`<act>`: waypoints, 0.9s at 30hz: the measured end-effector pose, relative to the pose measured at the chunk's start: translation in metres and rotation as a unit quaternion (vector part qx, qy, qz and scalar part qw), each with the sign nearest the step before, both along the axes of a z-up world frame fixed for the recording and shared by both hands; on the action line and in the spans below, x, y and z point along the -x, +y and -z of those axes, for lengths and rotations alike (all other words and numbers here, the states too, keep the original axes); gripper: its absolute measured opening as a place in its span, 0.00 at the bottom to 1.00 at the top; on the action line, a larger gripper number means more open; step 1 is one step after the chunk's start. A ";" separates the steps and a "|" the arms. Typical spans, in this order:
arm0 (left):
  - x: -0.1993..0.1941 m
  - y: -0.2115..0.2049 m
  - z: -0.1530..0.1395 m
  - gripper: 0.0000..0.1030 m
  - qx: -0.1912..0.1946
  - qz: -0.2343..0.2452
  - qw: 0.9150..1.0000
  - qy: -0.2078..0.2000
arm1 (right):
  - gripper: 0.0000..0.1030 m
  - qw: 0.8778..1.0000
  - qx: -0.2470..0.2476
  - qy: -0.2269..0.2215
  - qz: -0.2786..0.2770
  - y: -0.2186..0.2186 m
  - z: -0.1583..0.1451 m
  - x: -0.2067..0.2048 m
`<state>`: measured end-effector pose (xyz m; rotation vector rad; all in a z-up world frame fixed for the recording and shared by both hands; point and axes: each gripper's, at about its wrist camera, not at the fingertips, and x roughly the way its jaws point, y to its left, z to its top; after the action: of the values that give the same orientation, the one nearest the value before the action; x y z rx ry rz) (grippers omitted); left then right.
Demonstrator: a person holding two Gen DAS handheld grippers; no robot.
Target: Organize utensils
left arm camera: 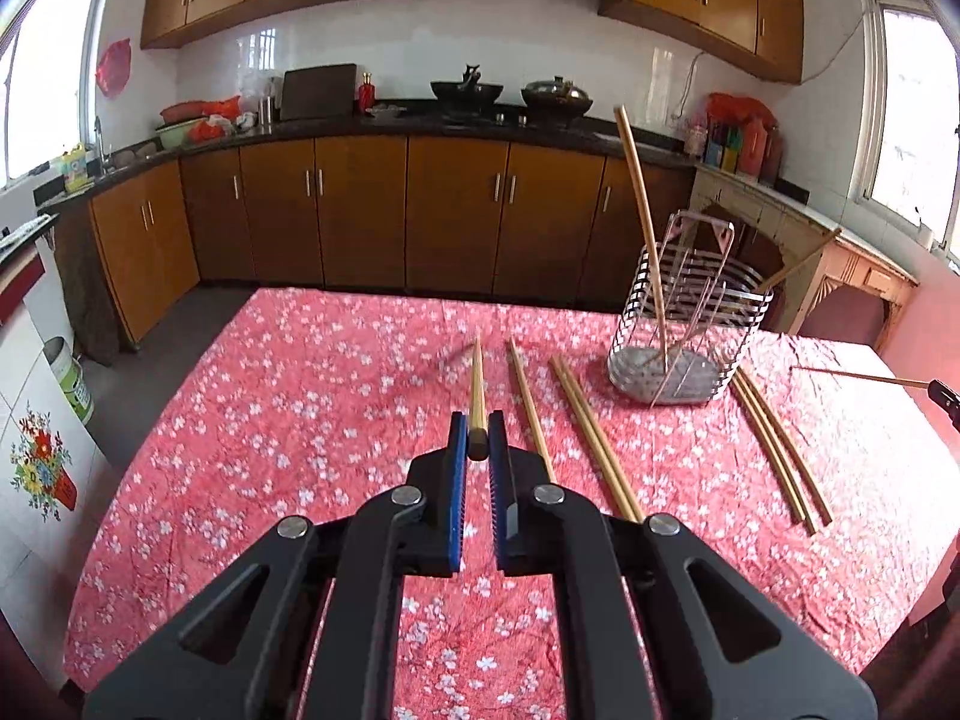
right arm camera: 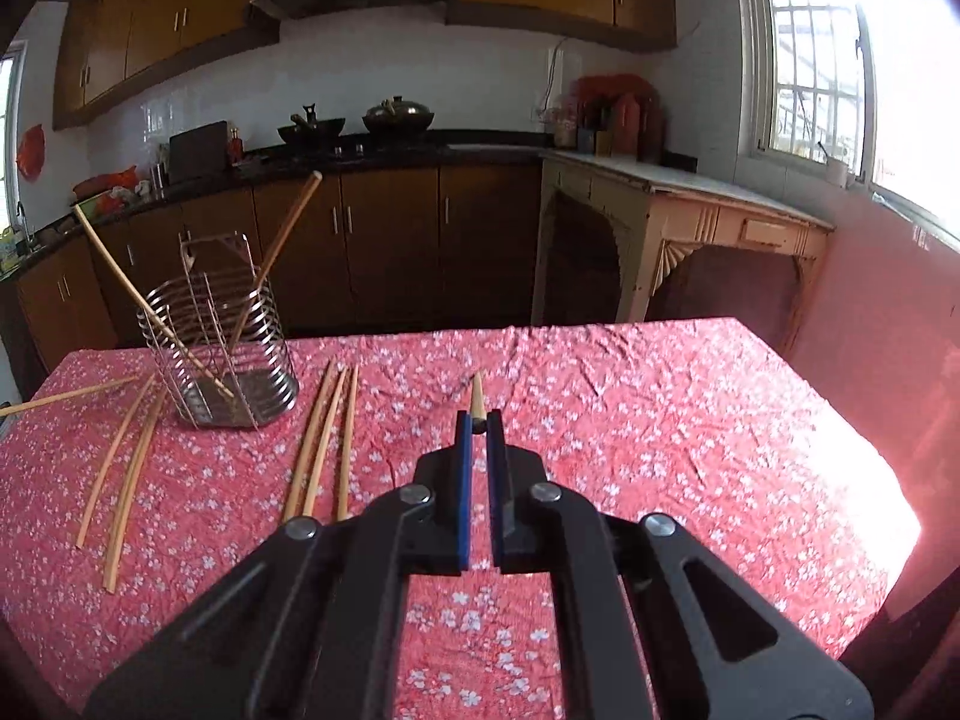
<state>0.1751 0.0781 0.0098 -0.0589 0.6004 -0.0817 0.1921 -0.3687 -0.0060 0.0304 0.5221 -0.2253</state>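
Left tool (left arm camera: pixel 478 438): clamped on one chopstick (left arm camera: pixel 477 384) by its thick end, long axis running straight ahead, thin tip pointing far. Loose chopsticks (left arm camera: pixel 591 438) lie on the desk (left arm camera: pixel 270 420) just right of it, lengthwise near-to-far. Wire holder (left arm camera: pixel 690 324) stands far right of this tool, two sticks already leaning inside. Right tool (right arm camera: pixel 479 423): clenched on a second chopstick (right arm camera: pixel 477 396), tip forward; the holder (right arm camera: pixel 222 354) lies far left of it, seemingly the nearer of the two.

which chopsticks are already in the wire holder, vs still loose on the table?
Two chopsticks stand leaning in the wire holder, tops poking above its rim. The others lie flat on the floral tablecloth, except one pinched in each gripper.
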 end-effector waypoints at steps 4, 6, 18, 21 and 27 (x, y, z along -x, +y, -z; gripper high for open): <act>-0.004 -0.002 -0.031 0.07 0.006 -0.009 0.999 -0.039 | 0.05 1.000 0.009 -0.029 0.001 -0.001 -0.022 -0.007; -0.006 -0.003 -0.041 0.07 0.007 -0.013 0.999 -0.051 | 0.05 0.999 0.009 -0.040 0.001 -0.002 -0.030 -0.011; -0.007 -0.008 -0.046 0.07 0.006 -0.013 0.998 -0.067 | 0.05 0.997 -0.022 -0.067 0.006 -0.014 -0.021 -0.016; -0.008 -0.009 -0.047 0.07 0.007 -0.013 0.997 -0.070 | 0.05 0.997 -0.030 -0.071 0.005 -0.017 -0.021 -0.017; -0.011 -0.011 -0.051 0.07 0.012 -0.015 0.997 -0.076 | 0.05 0.996 -0.041 -0.085 0.002 -0.019 -0.031 -0.020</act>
<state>0.1860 0.0672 0.0607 -0.0832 0.4474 -0.0641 0.2121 -0.3882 0.0251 0.1296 0.3610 -0.2034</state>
